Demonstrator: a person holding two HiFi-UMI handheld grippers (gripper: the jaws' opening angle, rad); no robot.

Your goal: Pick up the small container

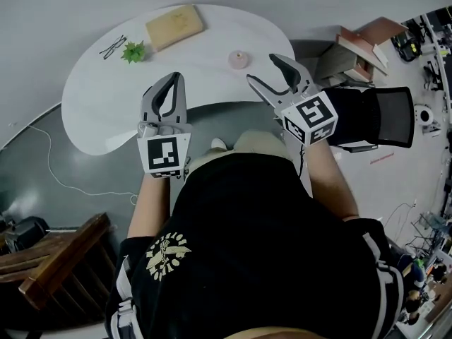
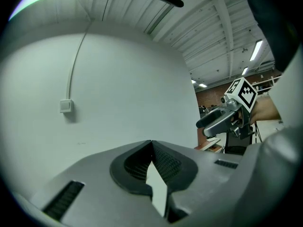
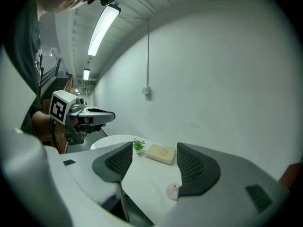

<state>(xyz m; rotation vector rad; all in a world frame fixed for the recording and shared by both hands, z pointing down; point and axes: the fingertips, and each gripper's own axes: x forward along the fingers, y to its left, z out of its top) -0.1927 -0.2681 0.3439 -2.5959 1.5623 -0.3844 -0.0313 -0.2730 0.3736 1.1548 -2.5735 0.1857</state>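
Observation:
A small pink container (image 1: pixel 239 59) stands on the white table (image 1: pixel 92 119), near its front edge; in the right gripper view the container (image 3: pixel 173 191) shows low beside the right jaw. My right gripper (image 1: pixel 270 71) hangs open just right of the container, above the table edge, nothing between its jaws; from its own camera the right gripper (image 3: pixel 154 162) shows a wide gap. My left gripper (image 1: pixel 169 89) is shut and empty over the table's front. Its own view shows the left gripper (image 2: pixel 151 143) with tips touching, aimed up at a bare wall.
A tan book (image 1: pixel 174 26), a small green plant (image 1: pixel 133 51) and black glasses (image 1: pixel 113 46) lie on the table's far side. A black office chair (image 1: pixel 378 117) and a stack of books (image 1: pixel 360 48) stand to the right. A wooden chair (image 1: pixel 53 267) is at lower left.

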